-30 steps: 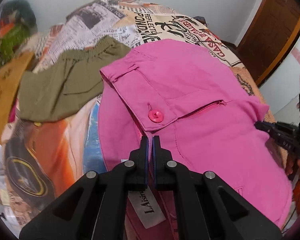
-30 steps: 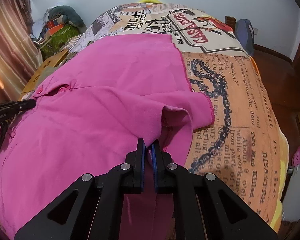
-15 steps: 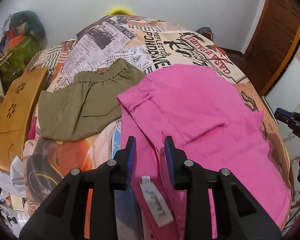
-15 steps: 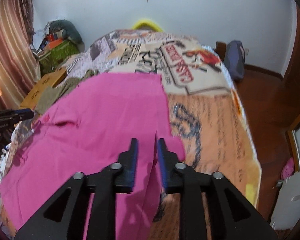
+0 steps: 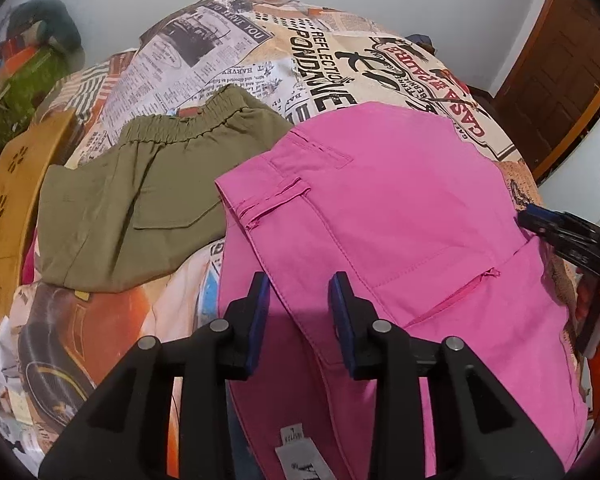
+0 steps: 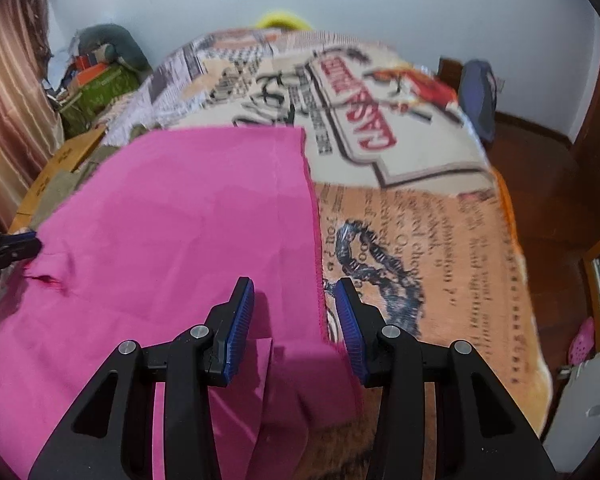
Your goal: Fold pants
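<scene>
The pink pants (image 5: 400,216) lie spread on the printed bedspread (image 5: 260,52), doubled over so that the waistband with its belt loops and the back pocket face up. Both tools are released: the left gripper (image 5: 299,304) hovers with its jaws apart over the waistband end, holding nothing, and the right gripper (image 6: 296,322) hangs with jaws apart over the hem edge, also holding nothing. By the look of it one fold is laid down and the hands are between grasps, so the next move likely calls for pinching the cloth again at the two ends and bringing one end over the other. The pants' long axis runs across the bed from the left gripper to the right, waistband pointing toward the olive shorts (image 5: 140,200) just beside it, hems toward the bare bedspread.
</scene>
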